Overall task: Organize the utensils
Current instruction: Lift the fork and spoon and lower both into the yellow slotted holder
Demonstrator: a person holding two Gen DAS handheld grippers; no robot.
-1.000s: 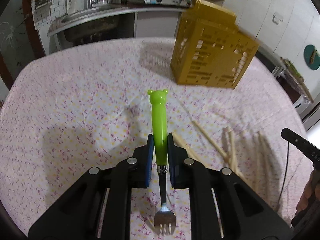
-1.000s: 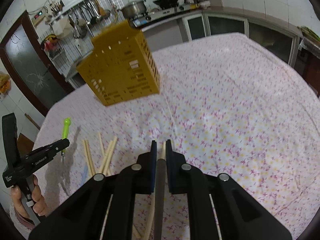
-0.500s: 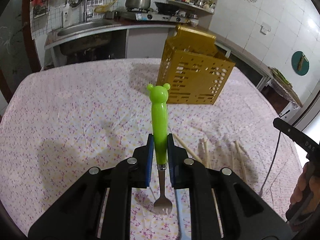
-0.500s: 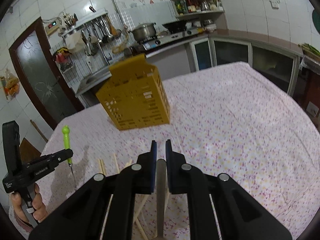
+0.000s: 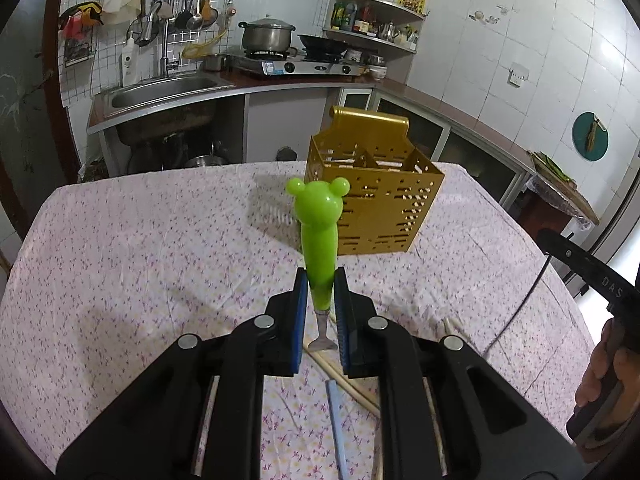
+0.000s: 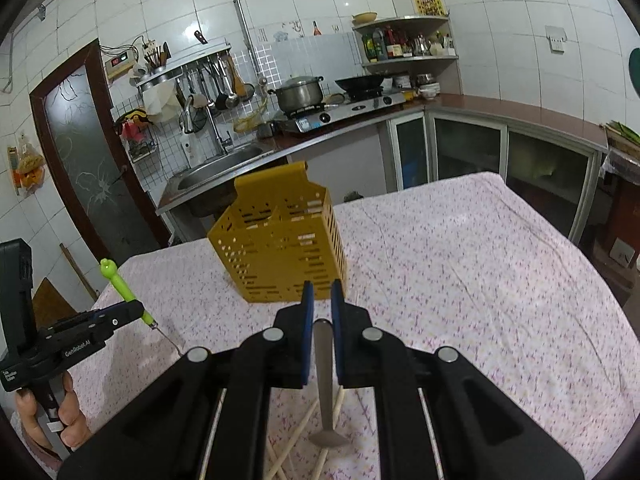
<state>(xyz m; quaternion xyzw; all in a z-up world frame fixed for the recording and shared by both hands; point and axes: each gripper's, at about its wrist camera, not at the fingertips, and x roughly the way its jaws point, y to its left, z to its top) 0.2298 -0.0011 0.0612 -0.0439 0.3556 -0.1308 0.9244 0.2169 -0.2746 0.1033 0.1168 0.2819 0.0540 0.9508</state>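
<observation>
My left gripper [image 5: 320, 292] is shut on a fork with a green bear-head handle [image 5: 319, 232], handle up and tines down, held above the table. It also shows in the right wrist view [image 6: 120, 280] at the left. My right gripper [image 6: 320, 300] is shut on a metal utensil handle [image 6: 323, 364] that hangs down between its jaws. A yellow slotted utensil holder [image 5: 374, 208] stands upright on the table ahead of both grippers; it shows in the right wrist view [image 6: 280, 248] too. Wooden chopsticks [image 6: 304, 428] lie on the cloth below my right gripper.
The table has a pink floral cloth [image 5: 140, 264]. A light blue utensil handle [image 5: 335, 412] and a chopstick [image 5: 344, 380] lie under my left gripper. A kitchen counter with sink [image 5: 160, 92] and stove [image 5: 288, 66] runs behind the table.
Both grippers have risen and tilted up with their utensils. The yellow holder now sits lower and more central in both views, its open top visible.
</observation>
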